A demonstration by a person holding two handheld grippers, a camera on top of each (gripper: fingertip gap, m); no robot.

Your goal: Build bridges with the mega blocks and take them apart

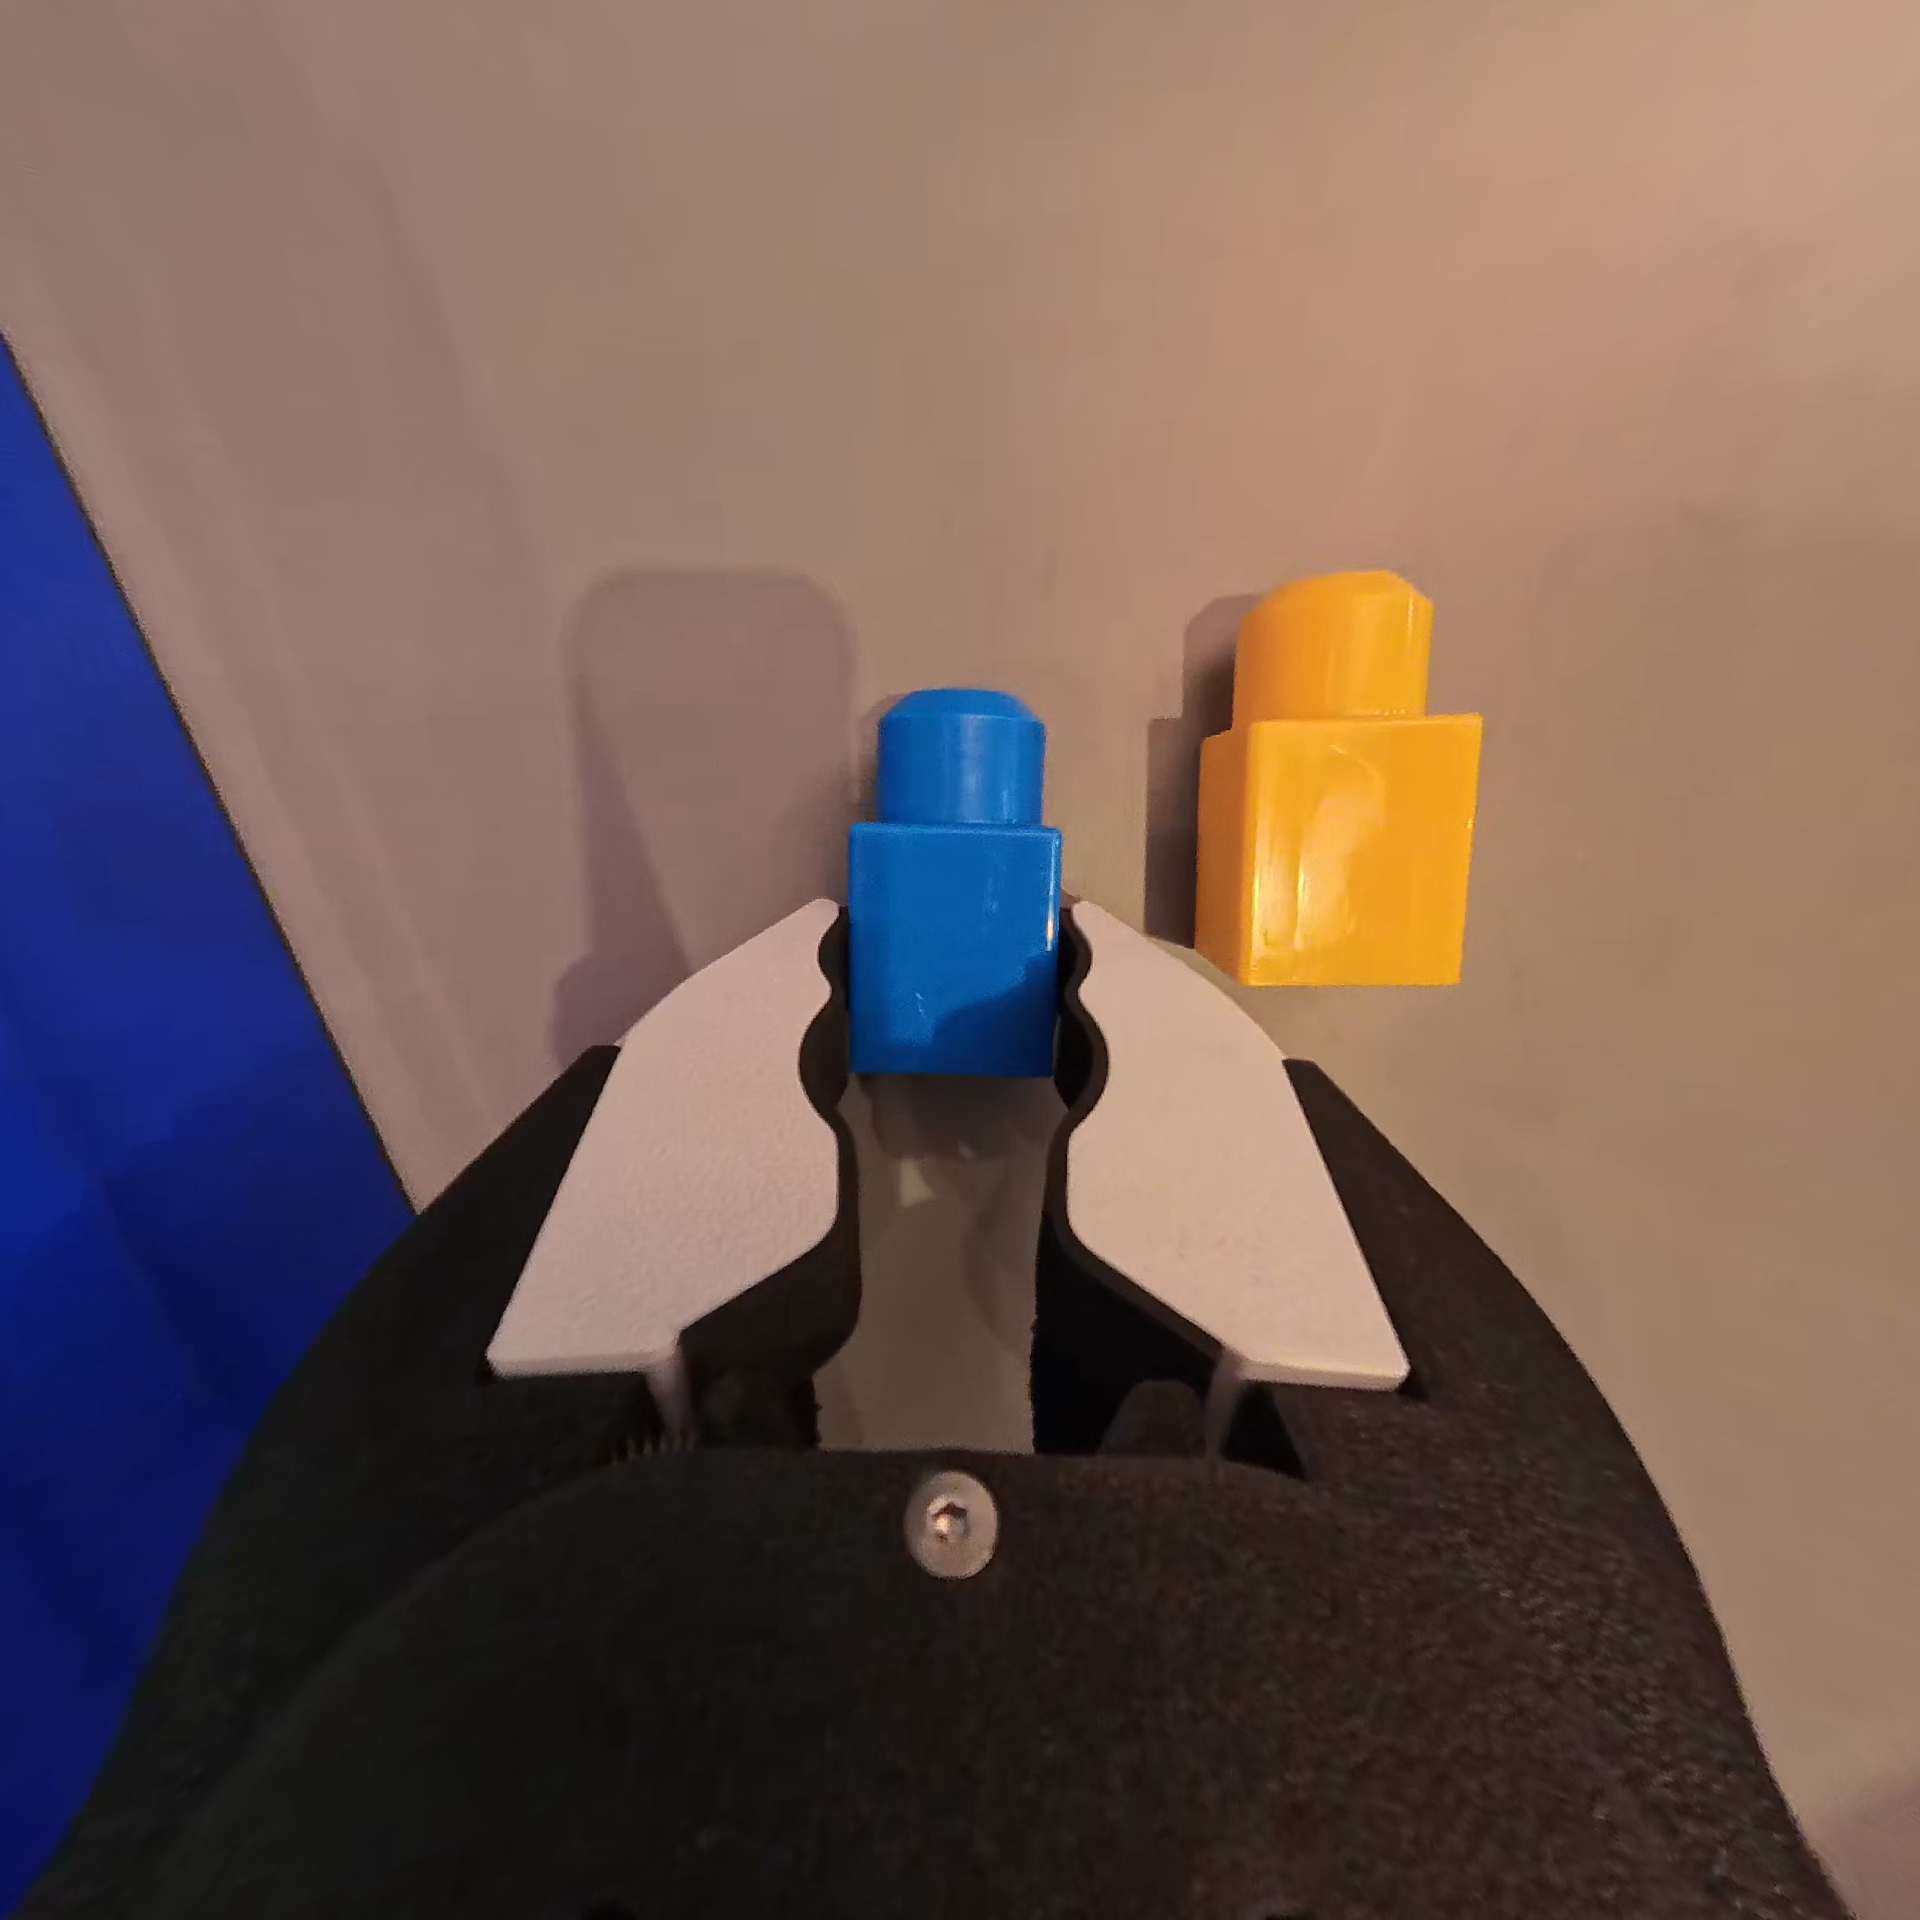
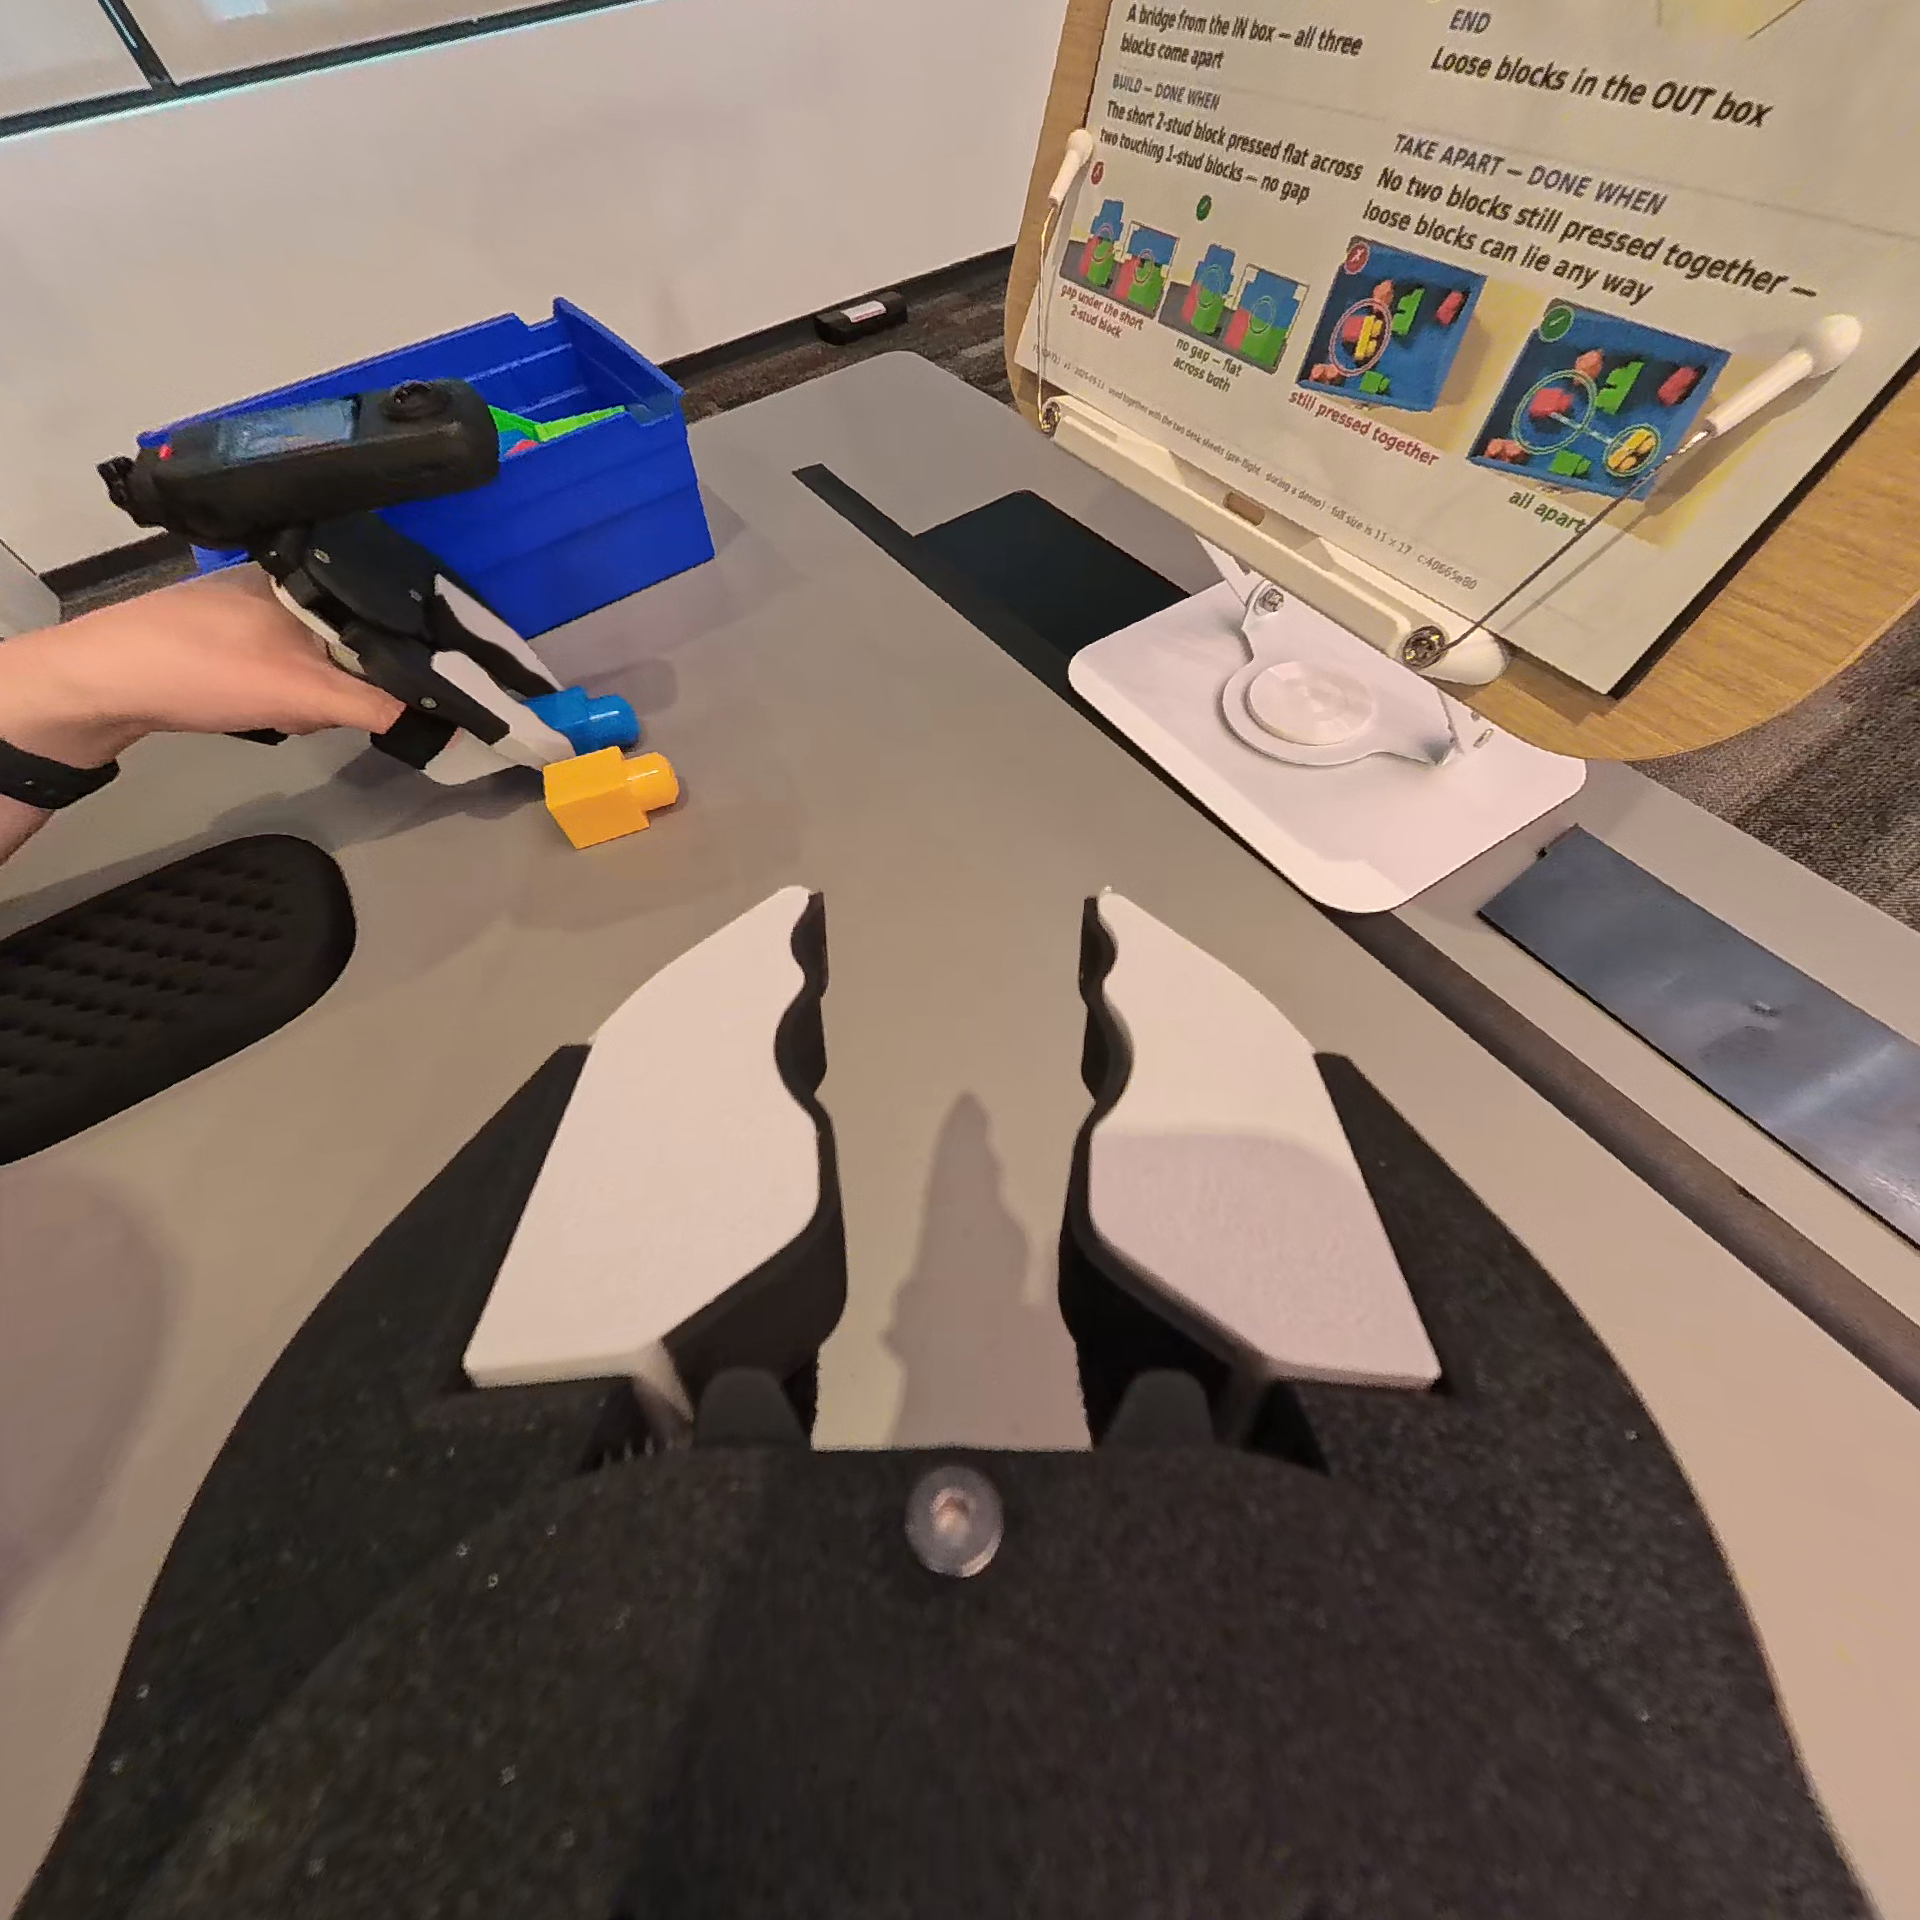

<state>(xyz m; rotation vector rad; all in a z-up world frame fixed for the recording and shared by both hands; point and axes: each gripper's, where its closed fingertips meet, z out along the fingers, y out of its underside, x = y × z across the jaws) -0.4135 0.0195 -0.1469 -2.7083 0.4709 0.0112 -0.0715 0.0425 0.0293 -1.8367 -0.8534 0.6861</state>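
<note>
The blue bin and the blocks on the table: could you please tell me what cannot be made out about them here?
- Blue bin, right wrist view: its contents are mostly hidden by its wall and the left gripper.
- Left wrist view: the bin is cut off by the left edge.
- Blue block: whether it touches the yellow block is unclear in either view.

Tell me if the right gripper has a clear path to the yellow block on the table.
Probably yes. The right gripper is open and empty, and only bare grey table lies between it and the yellow block. The left gripper, shut on the blue block right beside it, crowds the far side.
</note>
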